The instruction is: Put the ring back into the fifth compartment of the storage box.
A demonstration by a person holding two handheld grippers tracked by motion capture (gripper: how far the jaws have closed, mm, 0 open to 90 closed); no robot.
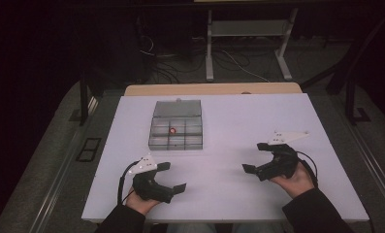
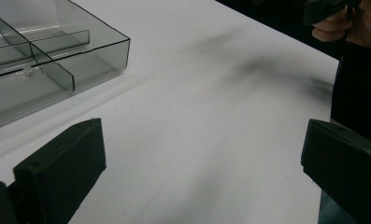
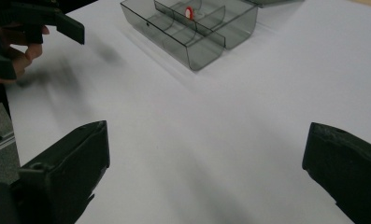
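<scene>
Left tool (image 1: 171, 176): jaws apart, empty, low over the white worktop (image 1: 238, 121).
Compartment box (image 1: 176, 131): lid open, beyond the left tool; small red piece (image 1: 173, 129) in a middle compartment.
Right tool (image 1: 257, 157): jaws apart, empty.

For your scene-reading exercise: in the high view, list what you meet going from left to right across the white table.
left gripper → clear compartment box with a small red item in its middle compartment → right gripper
</scene>
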